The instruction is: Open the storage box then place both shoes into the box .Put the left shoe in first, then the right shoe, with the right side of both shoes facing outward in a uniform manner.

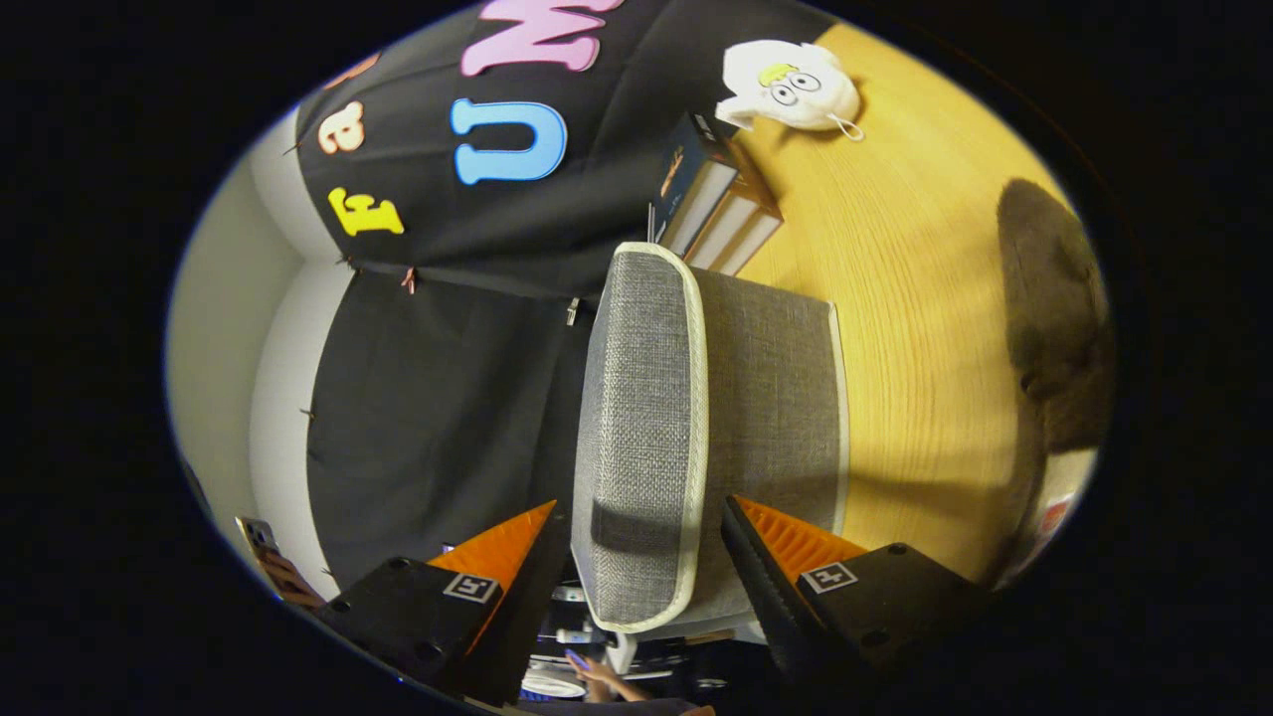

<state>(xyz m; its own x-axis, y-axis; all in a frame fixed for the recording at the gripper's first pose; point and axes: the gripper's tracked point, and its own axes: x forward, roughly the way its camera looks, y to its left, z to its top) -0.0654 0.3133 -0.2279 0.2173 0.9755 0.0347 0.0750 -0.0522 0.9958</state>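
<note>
we've got the gripper (641,522) fingers spread either side of the grey box (696,418) lid edge, not pinching it; books (711,204) beyond on the table (915,298).

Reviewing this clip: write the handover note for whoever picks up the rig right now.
Hand-held gripper: fingers open, one on each side of the grey fabric storage box, not pressing on it. The view is rolled sideways.
Box: on the wooden table, its white-trimmed lid looks shut. Books and a white plush toy lie beyond it; a dark furry thing sits to one side.
Done: nothing visible yet.
Left: open the box, then left shoe in, then right shoe.
</note>
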